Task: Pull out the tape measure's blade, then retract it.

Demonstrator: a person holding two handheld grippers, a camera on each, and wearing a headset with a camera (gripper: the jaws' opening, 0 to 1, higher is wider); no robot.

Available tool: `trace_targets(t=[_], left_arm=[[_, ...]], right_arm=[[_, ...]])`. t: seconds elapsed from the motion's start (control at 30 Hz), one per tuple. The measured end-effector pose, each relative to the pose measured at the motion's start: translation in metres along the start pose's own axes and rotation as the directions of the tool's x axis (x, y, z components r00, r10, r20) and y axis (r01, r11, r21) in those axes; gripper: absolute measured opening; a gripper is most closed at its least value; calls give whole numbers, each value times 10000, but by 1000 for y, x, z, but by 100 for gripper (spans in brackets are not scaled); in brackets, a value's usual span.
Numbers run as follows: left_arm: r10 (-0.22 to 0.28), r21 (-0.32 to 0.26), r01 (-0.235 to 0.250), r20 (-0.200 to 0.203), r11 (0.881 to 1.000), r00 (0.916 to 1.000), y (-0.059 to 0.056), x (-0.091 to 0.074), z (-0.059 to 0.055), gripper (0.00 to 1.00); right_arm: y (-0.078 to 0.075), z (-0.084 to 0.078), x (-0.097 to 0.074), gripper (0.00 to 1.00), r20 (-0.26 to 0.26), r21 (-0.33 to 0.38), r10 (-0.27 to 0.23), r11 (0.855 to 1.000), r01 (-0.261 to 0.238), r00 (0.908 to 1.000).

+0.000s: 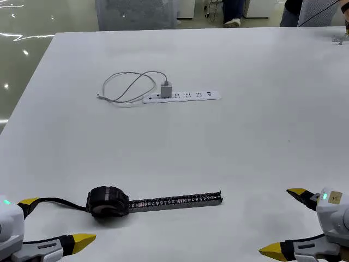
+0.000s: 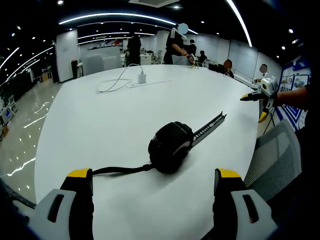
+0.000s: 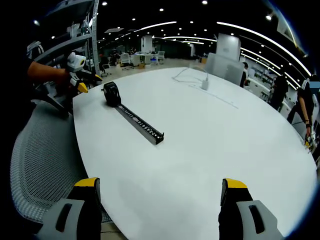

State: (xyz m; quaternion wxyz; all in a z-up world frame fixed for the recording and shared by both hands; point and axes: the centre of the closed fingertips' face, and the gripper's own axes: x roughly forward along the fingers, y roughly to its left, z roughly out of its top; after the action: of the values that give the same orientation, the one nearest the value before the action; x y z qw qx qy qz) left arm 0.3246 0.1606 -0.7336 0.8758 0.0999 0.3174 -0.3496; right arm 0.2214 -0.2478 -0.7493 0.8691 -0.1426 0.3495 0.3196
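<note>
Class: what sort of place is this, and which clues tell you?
Probably an open-plan office or lab: a big white table, a mesh chair, ceiling strip lights and people at other desks behind.

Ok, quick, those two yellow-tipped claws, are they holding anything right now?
Left gripper: open, holding nothing; the black round tape measure lies just ahead of it.
Right gripper: open, holding nothing.

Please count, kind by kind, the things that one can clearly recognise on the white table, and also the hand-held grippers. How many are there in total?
Tape measure, black, blade pulled out: 1
Power strip, white: 1
Charger with cable, plugged into the strip: 1
Hand-held grippers: 2, the left hand-held gripper and the right hand-held gripper, both open
Total: 5
</note>
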Motion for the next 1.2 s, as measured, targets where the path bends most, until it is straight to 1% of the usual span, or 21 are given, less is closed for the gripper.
trace_targets(t=[0.07, 0.13, 0.17, 0.23, 0.3, 0.33, 0.4, 0.43, 0.5, 0.57, 0.6, 0.63, 0.67, 0.7, 0.73, 0.8, 0.87, 0.97, 1.0, 1.1, 1.2], left_arm=[[55, 45, -55, -40, 10000, 10000, 1, 0, 0, 99], [84, 118, -88, 295, 9999, 9995, 0, -1, 6, 99], [106, 91, -110, 398, 9999, 9992, 0, -2, 8, 99], [144, 90, -147, 342, 9999, 9993, 0, -1, 9, 99], [181, -76, -182, -103, 9998, 9998, 0, 1, 3, 99], [110, -129, -112, -176, 9999, 9998, -2, 2, 3, 99], [78, -105, -80, -222, 9999, 9997, -5, 3, 4, 99], [87, 8, -87, -220, 10000, 9997, -7, 3, 5, 99], [86, 105, -84, -162, 9999, 9998, -10, 3, 8, 99], [68, 65, -68, -70, 10000, 10000, -12, 3, 11, 99], [141, 27, -141, -22, 9999, 9999, -11, 4, 13, 99], [228, -13, -228, -4, 9997, 9997, -10, 4, 14, 99], [246, -117, -246, 23, 9996, 9997, -10, 5, 15, 99], [225, -250, -224, 50, 9994, 9997, -11, 5, 16, 99], [288, -335, -286, 34, 9990, 9996, -10, 7, 16, 99], [522, -428, -532, -230, 9977, 9984, -7, 8, 14, 99], [651, -679, -669, -278, 9954, 9975, -6, 10, 15, 99], [476, -1248, -472, -1, 9911, 9989, -10, 12, 23, 99], [487, -1571, -462, 123, 9865, 9987, -11, 12, 26, 99], [555, -1535, -534, 94, 9867, 9984, -12, 14, 29, 99], [692, -1444, -653, 219, 9874, 9974, -12, 15, 33, 99]], right_arm=[[0, 1, 1, 99, -4, -58, 20, 10000, -20, 10000], [0, 3, 1, 99, -27, -105, 61, 9999, -61, 10000], [0, 4, 2, 99, -39, -145, 70, 9999, -70, 10000], [-3, 6, 3, 99, -73, -225, 29, 9997, -30, 10000], [-5, 8, 3, 99, -164, -309, 40, 9995, -45, 9999], [-7, 11, 2, 99, -130, -297, 79, 9995, -83, 9999], [-8, 15, 2, 99, -138, -362, 113, 9993, -118, 9998], [-10, 16, 2, 99, -180, -462, 136, 9988, -145, 9997], [-13, 16, 3, 99, -290, -543, 196, 9983, -211, 9994], [-15, 16, 3, 99, -402, -584, 296, 9978, -319, 9988], [-16, 16, 4, 99, -451, -708, 337, 9968, -369, 9984], [-16, 15, 4, 99, -572, -808, 386, 9958, -432, 9976], [-16, 15, 5, 99, -722, -1017, 534, 9930, -607, 9960], [-16, 16, 6, 99, -742, -1132, 589, 9913, -671, 9955], [-17, 18, 7, 99, -720, -1133, 628, 9910, -707, 9954], [-16, 24, 8, 99, -646, -809, 918, 9920, -969, 9937], [-19, 33, 9, 99, -491, -813, 1001, 9913, -1038, 9938], [-23, 41, 10, 99, -532, -1055, 1007, 9888, -1058, 9935], [-24, 43, 10, 99, -581, -1181, 1003, 9873, -1066, 9933], [-27, 50, 11, 99, -616, -1338, 1100, 9840, -1174, 9920], [-27, 52, 11, 99, -823, -1458, 1238, 9801, -1348, 9889]])
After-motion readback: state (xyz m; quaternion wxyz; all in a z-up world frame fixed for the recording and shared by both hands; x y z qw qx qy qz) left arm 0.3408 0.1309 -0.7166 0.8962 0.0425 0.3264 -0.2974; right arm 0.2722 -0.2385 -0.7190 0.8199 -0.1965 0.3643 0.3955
